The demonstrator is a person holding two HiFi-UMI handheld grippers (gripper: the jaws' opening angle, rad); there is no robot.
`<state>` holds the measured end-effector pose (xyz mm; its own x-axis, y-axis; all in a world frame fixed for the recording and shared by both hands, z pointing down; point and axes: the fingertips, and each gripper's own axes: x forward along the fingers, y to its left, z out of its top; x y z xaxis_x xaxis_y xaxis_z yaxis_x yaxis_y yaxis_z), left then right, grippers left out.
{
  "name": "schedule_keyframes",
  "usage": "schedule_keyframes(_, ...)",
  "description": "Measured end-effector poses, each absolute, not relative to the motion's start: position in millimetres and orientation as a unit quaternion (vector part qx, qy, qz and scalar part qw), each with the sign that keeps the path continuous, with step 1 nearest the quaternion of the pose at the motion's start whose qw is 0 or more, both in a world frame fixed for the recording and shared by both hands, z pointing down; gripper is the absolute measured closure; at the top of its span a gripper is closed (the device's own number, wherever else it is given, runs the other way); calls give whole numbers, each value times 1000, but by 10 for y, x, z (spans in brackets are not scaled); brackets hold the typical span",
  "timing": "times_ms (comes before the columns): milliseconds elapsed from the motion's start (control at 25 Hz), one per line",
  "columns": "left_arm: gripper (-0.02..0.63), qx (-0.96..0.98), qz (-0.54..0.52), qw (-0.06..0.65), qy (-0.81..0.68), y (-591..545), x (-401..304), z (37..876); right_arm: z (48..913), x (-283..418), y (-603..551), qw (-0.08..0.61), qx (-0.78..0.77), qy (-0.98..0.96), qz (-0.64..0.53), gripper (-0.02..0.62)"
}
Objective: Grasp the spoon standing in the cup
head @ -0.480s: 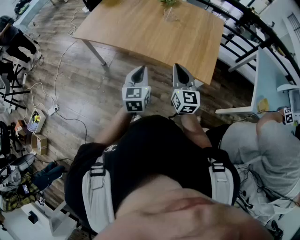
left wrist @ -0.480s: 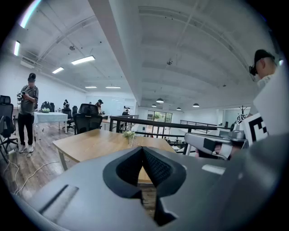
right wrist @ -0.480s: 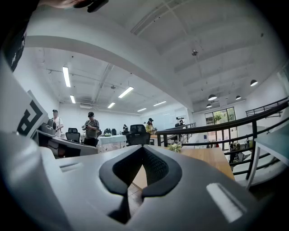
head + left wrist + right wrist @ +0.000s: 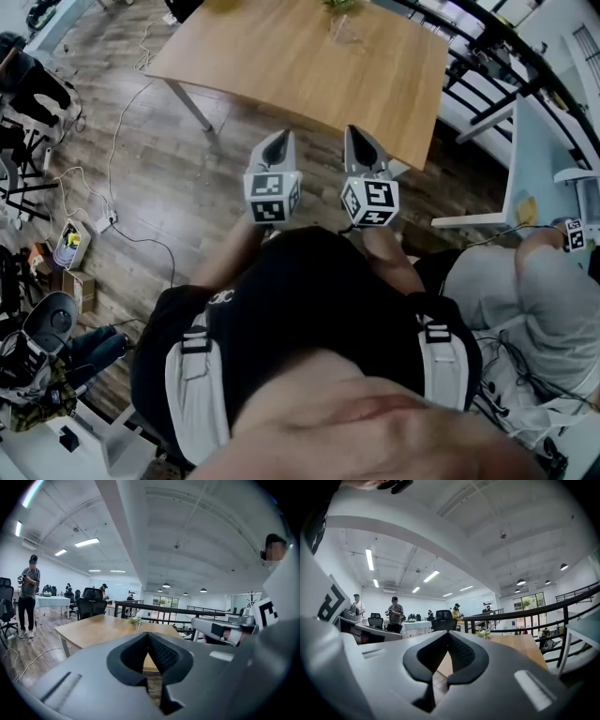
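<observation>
We hold a hand-held gripper in each hand, side by side at the centre of the head view, above a dark wood floor (image 4: 169,178) and short of the desk (image 4: 300,66). The left hand-held gripper (image 4: 279,139) is clenched: in its own view the two dark jaws meet at their tips with nothing between them, only a hollow behind the closed tips (image 4: 149,634). The right hand-held gripper (image 4: 359,134) is clenched and empty too, its jaws pressed tip to tip in the right gripper view (image 4: 449,633). Both point toward the light wooden desk, which fills the upper middle of the head view. The cup (image 4: 339,26), a small clear vessel with green sprigs, stands on the far part of the desk, at the top edge of that frame and well apart from both grippers. It also shows just above the closed jaws in the left gripper view (image 4: 136,624) and right of them in the right gripper view (image 4: 483,634). We cannot make out the spoon at this range. A seated person in grey (image 4: 525,291) is at the right edge, cables (image 4: 122,216) trail over the floor at the left, and a black railing (image 4: 487,56) runs past the desk at the upper right.
</observation>
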<state>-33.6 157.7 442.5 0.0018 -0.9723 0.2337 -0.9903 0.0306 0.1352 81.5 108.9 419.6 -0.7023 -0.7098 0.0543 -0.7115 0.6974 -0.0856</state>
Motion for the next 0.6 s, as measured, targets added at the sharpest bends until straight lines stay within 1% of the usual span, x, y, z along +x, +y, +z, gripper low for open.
schedule_keyframes(600, 594, 733, 29, 123, -668, 1386, -758, 4422, 4251, 476, 994, 16, 443, -895, 45, 595)
